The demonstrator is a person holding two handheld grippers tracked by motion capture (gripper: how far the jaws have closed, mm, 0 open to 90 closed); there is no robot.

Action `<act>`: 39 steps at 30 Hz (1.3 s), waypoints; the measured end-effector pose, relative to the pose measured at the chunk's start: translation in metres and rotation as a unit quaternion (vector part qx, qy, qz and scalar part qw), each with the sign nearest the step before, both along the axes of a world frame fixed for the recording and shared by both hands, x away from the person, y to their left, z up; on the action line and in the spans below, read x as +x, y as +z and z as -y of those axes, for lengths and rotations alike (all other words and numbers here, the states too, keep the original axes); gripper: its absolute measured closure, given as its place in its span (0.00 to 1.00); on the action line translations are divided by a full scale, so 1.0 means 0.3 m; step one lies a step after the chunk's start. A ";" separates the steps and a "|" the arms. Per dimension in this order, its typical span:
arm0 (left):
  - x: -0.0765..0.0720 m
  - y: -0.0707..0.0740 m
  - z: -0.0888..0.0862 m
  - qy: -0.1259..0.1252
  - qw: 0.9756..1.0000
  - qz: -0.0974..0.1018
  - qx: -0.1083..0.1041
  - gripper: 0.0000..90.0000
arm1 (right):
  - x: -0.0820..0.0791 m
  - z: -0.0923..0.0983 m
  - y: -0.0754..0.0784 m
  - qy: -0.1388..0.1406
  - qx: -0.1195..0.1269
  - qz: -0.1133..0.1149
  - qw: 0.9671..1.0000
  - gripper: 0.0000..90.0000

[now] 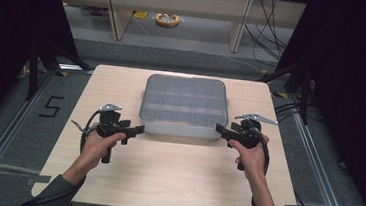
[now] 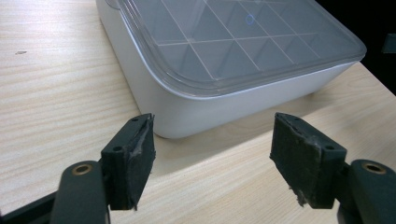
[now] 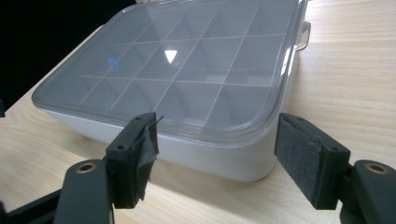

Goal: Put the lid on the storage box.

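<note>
A shallow white compartment box [image 1: 184, 106] with a clear lid sits in the middle of the wooden table [image 1: 165, 166], its grid of dividers visible through the lid. My left gripper [image 1: 138, 128] points at the box's near left corner [image 2: 163, 119] and stands open, nothing between its pads [image 2: 140, 158]. My right gripper [image 1: 220, 130] points at the box's near right corner [image 3: 252, 163], also open and holding nothing, one pad [image 3: 303, 156] just short of the box wall. A latch tab [image 3: 304, 33] sticks out from the box's right side.
The table's near half is bare wood between the person's forearms. Dark curtains hang left and right. Beyond the table's far edge are floor, table legs, loose cables and a yellow coil [image 1: 167, 19]. Tape marks a figure on the floor at the left [image 1: 50, 106].
</note>
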State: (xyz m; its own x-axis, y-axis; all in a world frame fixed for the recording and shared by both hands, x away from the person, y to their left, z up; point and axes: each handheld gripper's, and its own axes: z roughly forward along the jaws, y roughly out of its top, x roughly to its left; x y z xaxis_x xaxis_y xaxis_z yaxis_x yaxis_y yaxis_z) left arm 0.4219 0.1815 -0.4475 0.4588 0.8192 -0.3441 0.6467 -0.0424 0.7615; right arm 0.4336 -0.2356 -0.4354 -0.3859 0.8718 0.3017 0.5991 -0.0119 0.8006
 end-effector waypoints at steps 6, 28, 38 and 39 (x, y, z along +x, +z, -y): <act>-0.014 -0.015 0.004 -0.004 1.000 -0.004 0.001 0.32 | -0.021 -0.009 -0.004 -0.005 0.004 -0.023 1.000 0.33; -0.097 -0.073 0.057 -0.039 0.999 -0.009 0.019 0.30 | -0.085 -0.012 -0.047 0.019 -0.018 -0.023 0.999 0.25; -0.153 -0.127 0.062 -0.056 0.997 -0.021 0.038 0.30 | -0.134 -0.046 -0.076 0.047 -0.031 -0.033 0.998 0.25; -0.153 -0.127 0.062 -0.056 0.997 -0.021 0.038 0.30 | -0.134 -0.046 -0.076 0.047 -0.031 -0.033 0.998 0.25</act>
State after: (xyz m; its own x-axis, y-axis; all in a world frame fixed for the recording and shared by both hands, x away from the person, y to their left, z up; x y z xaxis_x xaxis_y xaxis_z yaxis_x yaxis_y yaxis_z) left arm 0.3762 0.1629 -0.4857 0.5350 0.7887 -0.3027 0.6656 -0.1728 0.7260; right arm 0.3935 -0.2219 -0.4581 -0.4478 0.8507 0.2754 0.6473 0.0959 0.7562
